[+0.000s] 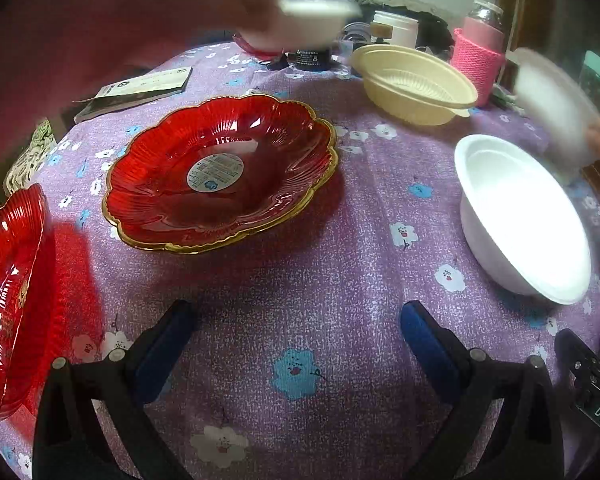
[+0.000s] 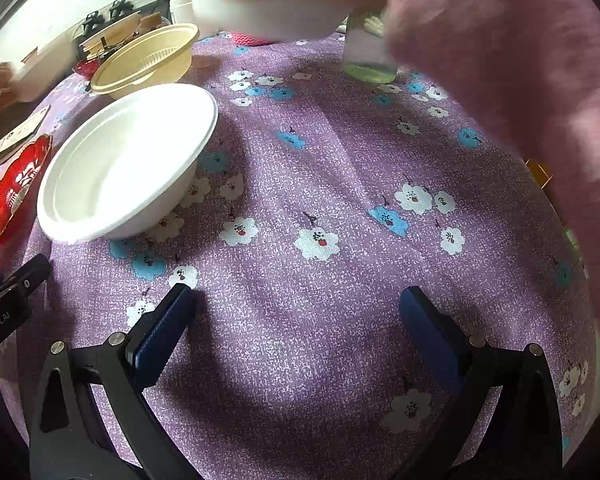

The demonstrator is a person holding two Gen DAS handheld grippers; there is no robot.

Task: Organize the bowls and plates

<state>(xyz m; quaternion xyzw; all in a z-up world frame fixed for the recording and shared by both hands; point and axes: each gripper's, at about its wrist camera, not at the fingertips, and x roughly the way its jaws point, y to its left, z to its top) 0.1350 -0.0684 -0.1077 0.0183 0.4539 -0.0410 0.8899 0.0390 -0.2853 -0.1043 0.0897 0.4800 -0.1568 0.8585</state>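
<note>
A red scalloped plate (image 1: 220,172) with a gold rim and a round label lies on the purple flowered cloth, ahead of my open, empty left gripper (image 1: 296,332). A second red plate (image 1: 8,292) sits at the left edge. A white bowl (image 1: 520,216) stands to the right; it also shows in the right wrist view (image 2: 128,160), left of my open, empty right gripper (image 2: 296,312). A cream bowl (image 1: 412,80) stands farther back (image 2: 148,60). A person's bare hands hold blurred white bowls (image 1: 312,24) (image 2: 268,8) above the table's far side.
A pink knitted-sleeve bottle (image 1: 480,52), a white jar (image 1: 392,28), a dark container (image 1: 312,56) and a booklet (image 1: 140,88) stand at the back. A glass (image 2: 368,56) with greenish liquid stands far ahead. A pink-sleeved arm (image 2: 520,80) reaches over the right side.
</note>
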